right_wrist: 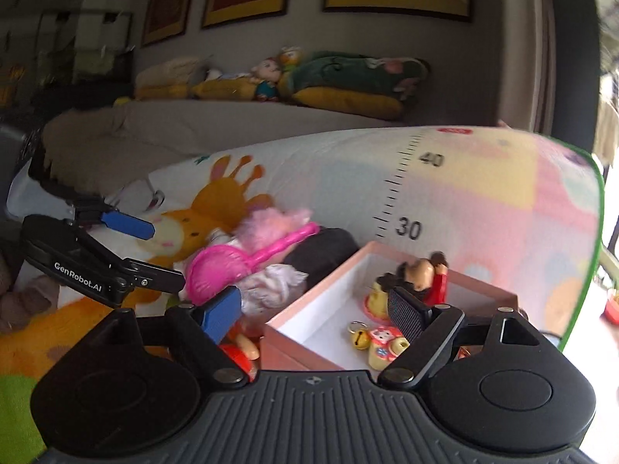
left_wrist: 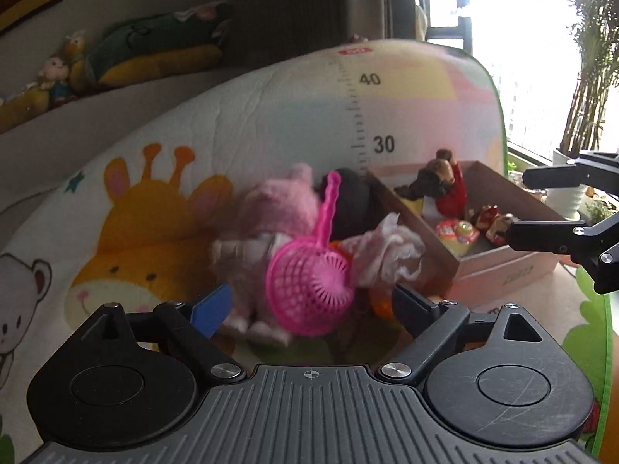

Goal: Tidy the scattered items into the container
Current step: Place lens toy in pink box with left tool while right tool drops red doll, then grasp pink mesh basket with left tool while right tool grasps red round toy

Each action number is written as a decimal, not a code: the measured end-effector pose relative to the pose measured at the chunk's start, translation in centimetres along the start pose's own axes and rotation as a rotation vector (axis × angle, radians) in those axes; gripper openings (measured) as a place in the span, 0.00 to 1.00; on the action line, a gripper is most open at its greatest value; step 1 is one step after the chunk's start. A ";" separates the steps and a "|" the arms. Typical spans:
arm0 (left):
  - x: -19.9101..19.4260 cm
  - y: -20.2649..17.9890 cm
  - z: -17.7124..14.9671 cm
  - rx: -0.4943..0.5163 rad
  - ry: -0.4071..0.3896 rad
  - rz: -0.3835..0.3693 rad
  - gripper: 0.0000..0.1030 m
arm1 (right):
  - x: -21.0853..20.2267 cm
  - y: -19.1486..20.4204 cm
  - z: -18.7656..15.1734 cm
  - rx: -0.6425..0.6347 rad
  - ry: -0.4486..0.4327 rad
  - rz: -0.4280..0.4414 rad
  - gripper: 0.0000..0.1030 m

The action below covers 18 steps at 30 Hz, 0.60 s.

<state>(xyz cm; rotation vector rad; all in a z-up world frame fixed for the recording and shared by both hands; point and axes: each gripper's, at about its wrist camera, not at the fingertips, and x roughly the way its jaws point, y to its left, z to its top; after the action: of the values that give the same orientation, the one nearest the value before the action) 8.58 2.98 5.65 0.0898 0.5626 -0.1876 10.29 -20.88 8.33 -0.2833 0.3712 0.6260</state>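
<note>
A pile of loose items lies on the play mat [left_wrist: 271, 108]: a pink plastic sieve [left_wrist: 309, 286] [right_wrist: 220, 270], a pink plush [left_wrist: 278, 205] [right_wrist: 271, 224], a crumpled pale cloth [left_wrist: 387, 255] [right_wrist: 271, 286], a black item [left_wrist: 348, 197] and an orange-red toy [right_wrist: 240, 352]. To its right stands a pink box [left_wrist: 499, 274] [right_wrist: 278, 352] holding a figurine [right_wrist: 421, 274], a bell [right_wrist: 359, 338] and small toys. My left gripper [left_wrist: 309, 309] [right_wrist: 168, 255] is open, just short of the pile. My right gripper [right_wrist: 313, 313] [left_wrist: 516, 207] hangs open over the box's near corner.
The mat's green edge [right_wrist: 597, 208] curves down on the right. Behind the mat is a grey couch [right_wrist: 193, 127] with cushions and plush toys [right_wrist: 348, 77]. Potted plants [left_wrist: 580, 116] stand by the bright window on the right.
</note>
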 end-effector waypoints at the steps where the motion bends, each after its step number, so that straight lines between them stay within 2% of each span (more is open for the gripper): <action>1: 0.2 0.2 -0.4 -0.008 0.011 0.006 0.91 | 0.4 0.7 0.2 -0.022 0.012 0.001 0.76; 4: 1.1 0.2 -0.9 -0.007 0.015 0.006 0.91 | 1.4 2.2 0.6 -0.047 0.058 0.020 0.63; 5: 1.4 0.2 -0.9 -0.002 0.011 0.007 0.91 | 1.5 2.4 0.6 -0.041 0.072 0.026 0.62; 11: 4.4 -0.3 -0.1 0.020 -0.027 0.002 0.90 | 0.5 3.0 -1.1 0.020 0.112 0.041 0.62; 14: 5.9 -0.7 0.1 0.043 -0.025 -0.001 0.85 | 0.2 3.1 -2.6 0.051 0.145 0.036 0.63; 17: 6.4 -1.0 0.0 0.065 -0.027 0.018 0.81 | 0.1 2.9 -3.6 0.103 0.157 0.032 0.71; 18: 6.5 -1.0 0.0 0.073 -0.028 0.024 0.75 | 0.1 3.0 -3.7 0.113 0.157 0.040 0.73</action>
<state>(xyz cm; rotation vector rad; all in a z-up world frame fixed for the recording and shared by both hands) 13.75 0.98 2.07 0.1645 0.5268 -0.1854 7.58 -19.88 4.53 -0.2174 0.5620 0.6212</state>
